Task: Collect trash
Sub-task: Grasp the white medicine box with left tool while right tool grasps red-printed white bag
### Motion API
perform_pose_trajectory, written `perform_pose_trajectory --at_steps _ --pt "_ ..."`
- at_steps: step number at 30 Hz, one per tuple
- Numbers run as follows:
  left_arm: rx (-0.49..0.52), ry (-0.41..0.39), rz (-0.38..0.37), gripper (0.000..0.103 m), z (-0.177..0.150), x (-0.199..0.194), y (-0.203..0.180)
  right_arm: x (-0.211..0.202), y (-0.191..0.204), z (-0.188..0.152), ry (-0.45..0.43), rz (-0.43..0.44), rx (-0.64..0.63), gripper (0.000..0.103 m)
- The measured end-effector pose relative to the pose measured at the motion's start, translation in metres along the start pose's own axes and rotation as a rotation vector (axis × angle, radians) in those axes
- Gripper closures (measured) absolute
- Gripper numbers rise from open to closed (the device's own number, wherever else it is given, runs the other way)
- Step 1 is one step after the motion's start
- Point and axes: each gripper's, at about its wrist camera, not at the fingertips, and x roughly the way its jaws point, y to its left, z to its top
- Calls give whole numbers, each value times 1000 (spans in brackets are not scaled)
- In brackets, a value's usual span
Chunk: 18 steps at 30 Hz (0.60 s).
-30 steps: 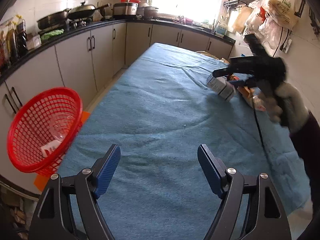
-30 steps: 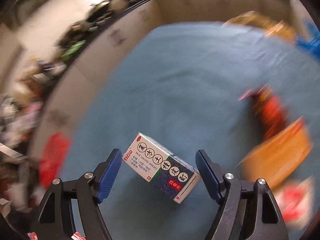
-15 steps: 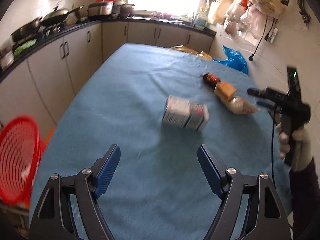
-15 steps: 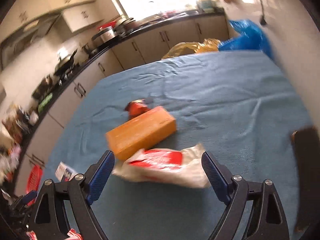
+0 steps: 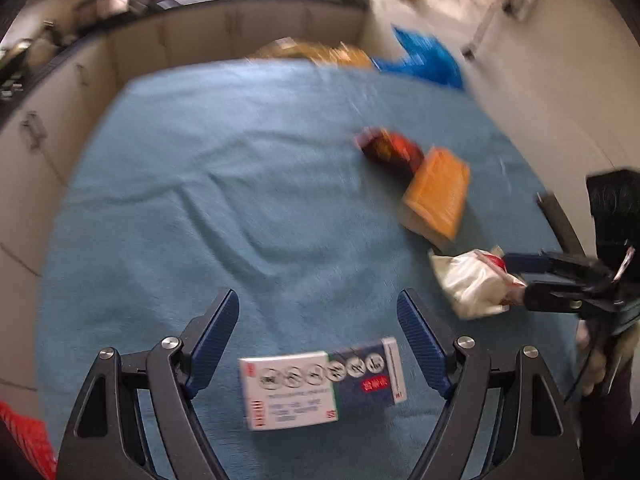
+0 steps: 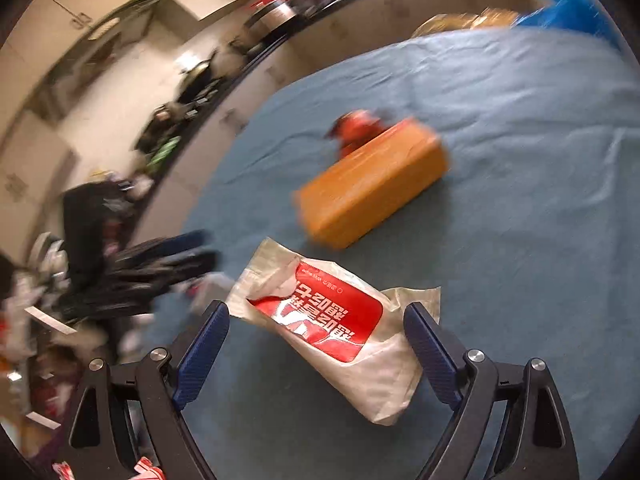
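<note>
A white and dark blue carton (image 5: 324, 386) lies on the blue cloth between the open fingers of my left gripper (image 5: 318, 340), not gripped. A white wrapper with a red label (image 6: 336, 324) lies between the open fingers of my right gripper (image 6: 318, 350), not gripped; it also shows in the left wrist view (image 5: 472, 280) at the right gripper's tips (image 5: 516, 280). An orange box (image 6: 372, 188) and a red packet (image 6: 356, 130) lie farther on; both show in the left wrist view, the box (image 5: 438, 192) and the packet (image 5: 388, 148).
The blue cloth (image 5: 224, 184) covers the table. A red basket's rim (image 5: 24, 440) shows at the lower left. Kitchen cabinets (image 5: 160, 44) run along the left and far side. A blue bag (image 5: 424, 58) and a yellow bag (image 5: 316, 50) sit beyond the far edge.
The right gripper let go of the carton, swung over to the wrapper and now has it between its fingers. The left gripper moved from the basket side up to the carton.
</note>
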Motion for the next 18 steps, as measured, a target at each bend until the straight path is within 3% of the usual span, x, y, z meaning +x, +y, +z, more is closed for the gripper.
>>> perform_pose_trajectory --at_steps 8,12,18 --pt "124 86 -101 23 -51 -12 -18 5 4 -2 -32 -73 -24 11" --pt "172 91 -145 23 -79 -26 -34 7 11 -5 -52 -90 -43 10" --pt "140 66 -218 22 -108 -47 -38 11 14 -9 -56 -84 -61 8"
